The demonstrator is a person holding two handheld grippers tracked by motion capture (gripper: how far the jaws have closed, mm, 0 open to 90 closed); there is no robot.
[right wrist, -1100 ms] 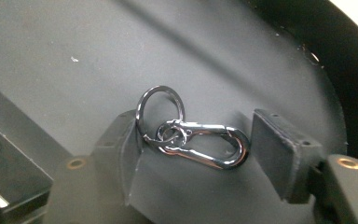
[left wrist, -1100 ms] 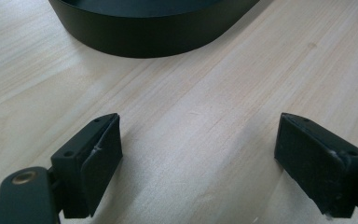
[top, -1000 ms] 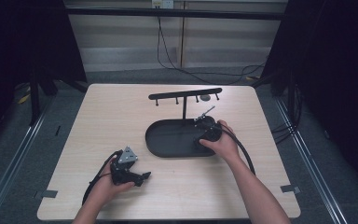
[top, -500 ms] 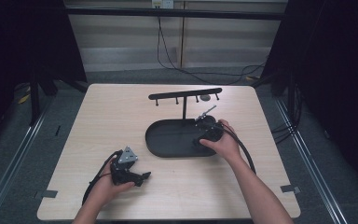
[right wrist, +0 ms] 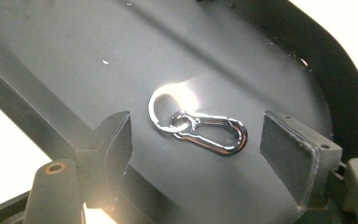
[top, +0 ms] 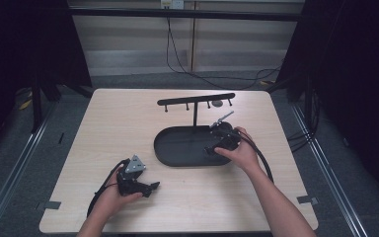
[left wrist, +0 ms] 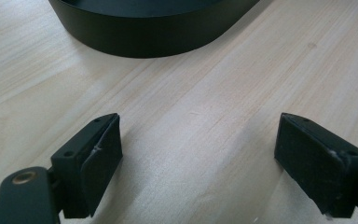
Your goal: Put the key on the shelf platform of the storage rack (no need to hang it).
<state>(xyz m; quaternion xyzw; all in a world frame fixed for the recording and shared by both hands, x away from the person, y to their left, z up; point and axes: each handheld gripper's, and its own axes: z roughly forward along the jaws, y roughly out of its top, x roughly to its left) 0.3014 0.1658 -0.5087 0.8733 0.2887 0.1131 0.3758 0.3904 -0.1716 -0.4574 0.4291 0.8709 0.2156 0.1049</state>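
Right hand-held gripper [right wrist: 196,154] released, jaws just opened, straddling the snap-hook keyring [right wrist: 200,126] lying flat in the black oval tray [top: 177,153]. Left hand-held gripper [left wrist: 214,158] released over the near-left worktop [top: 118,123]. Next: close on the clip, likely lift toward the hook rack [top: 196,100].

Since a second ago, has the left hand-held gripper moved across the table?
No. The left hand-held gripper sits at the same spot near the table's front edge, equally far from the black tray.
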